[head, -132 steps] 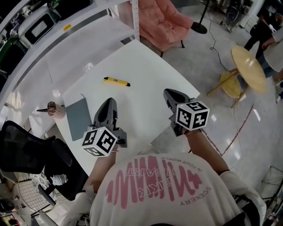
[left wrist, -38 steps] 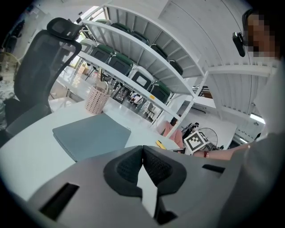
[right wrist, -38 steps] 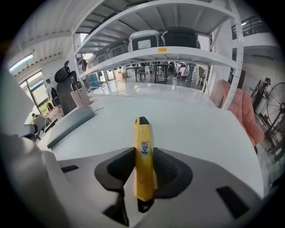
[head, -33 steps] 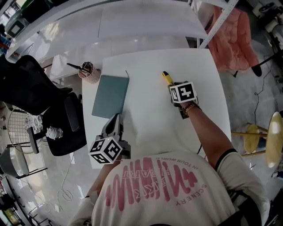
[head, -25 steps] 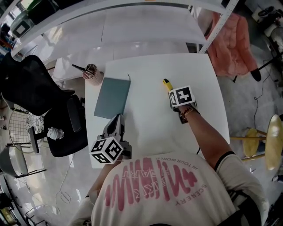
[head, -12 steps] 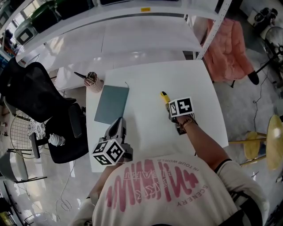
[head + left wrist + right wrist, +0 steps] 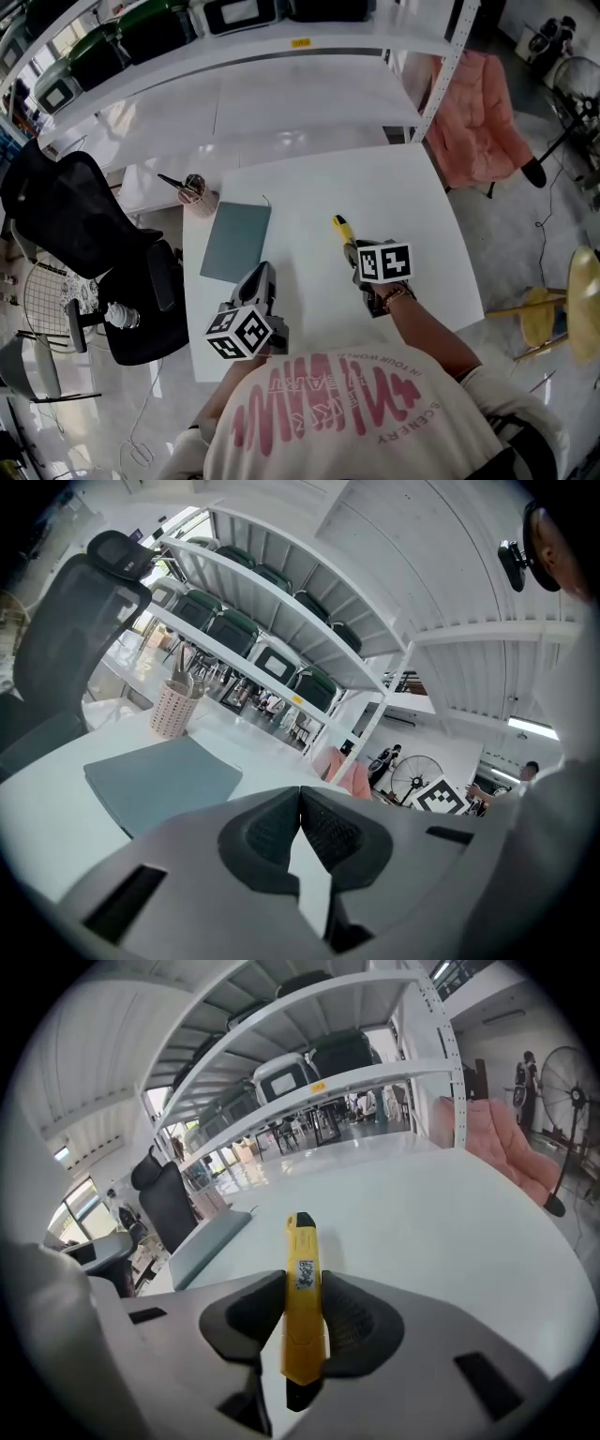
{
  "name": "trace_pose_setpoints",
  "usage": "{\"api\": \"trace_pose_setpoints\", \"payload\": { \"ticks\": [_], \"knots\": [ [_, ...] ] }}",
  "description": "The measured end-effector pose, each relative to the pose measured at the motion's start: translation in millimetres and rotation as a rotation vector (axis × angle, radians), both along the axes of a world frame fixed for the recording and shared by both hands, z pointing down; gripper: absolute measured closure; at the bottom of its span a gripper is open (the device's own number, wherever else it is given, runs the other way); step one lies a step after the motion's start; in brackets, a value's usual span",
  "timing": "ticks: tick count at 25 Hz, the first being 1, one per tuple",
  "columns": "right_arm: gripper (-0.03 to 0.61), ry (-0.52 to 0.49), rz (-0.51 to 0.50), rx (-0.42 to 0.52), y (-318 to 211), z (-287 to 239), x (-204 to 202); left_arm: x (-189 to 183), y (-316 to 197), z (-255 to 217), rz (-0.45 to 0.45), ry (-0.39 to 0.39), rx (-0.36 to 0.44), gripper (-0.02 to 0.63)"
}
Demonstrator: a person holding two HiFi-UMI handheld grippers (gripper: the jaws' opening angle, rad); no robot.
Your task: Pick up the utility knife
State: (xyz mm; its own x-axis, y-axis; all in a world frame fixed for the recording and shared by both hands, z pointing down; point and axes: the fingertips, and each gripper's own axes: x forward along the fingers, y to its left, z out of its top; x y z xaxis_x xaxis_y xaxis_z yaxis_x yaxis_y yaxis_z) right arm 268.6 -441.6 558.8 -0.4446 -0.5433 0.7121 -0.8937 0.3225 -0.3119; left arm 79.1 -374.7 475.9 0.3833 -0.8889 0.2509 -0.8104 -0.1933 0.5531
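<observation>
The yellow utility knife (image 7: 302, 1279) with a black tip stands clamped between the pads of my right gripper (image 7: 302, 1314), held above the white table (image 7: 450, 1213). In the head view the knife (image 7: 339, 228) sticks out forward of the right gripper (image 7: 352, 249), over the middle of the table (image 7: 403, 187). My left gripper (image 7: 263, 277) hovers near the table's front left edge. Its jaws (image 7: 300, 808) meet at the tips with nothing between them.
A grey pad (image 7: 234, 242) lies on the table's left part, with a pink pen cup (image 7: 195, 194) beyond its far corner. A black office chair (image 7: 84, 244) stands to the left, a pink seat (image 7: 480, 112) to the right, and white shelving (image 7: 281, 47) behind the table.
My right gripper, shut on the knife, has lifted it off the table and drawn it back toward the person. The left gripper has shifted slightly forward and up.
</observation>
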Motion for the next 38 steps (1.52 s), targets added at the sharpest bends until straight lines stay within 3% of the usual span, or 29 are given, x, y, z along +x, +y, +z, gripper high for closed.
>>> {"api": "trace_pose_setpoints", "payload": {
  "ticks": [8,24,31,38],
  "knots": [
    [0.44,-0.114,0.023,0.136,1,-50,-10,13,-7,-29,0.031,0.011,0.06,0.589],
    [0.442,-0.311,0.026,0.451,5,-189,-9,41,-11,-125,0.063,0.023,0.272,0.589],
    [0.44,-0.337,0.045,0.613,25,-237,9,60,5,-153,0.061,-0.012,0.346,0.589],
    [0.44,-0.367,0.054,0.679,64,-257,28,82,37,-167,0.07,-0.002,0.359,0.589]
  ]
}}
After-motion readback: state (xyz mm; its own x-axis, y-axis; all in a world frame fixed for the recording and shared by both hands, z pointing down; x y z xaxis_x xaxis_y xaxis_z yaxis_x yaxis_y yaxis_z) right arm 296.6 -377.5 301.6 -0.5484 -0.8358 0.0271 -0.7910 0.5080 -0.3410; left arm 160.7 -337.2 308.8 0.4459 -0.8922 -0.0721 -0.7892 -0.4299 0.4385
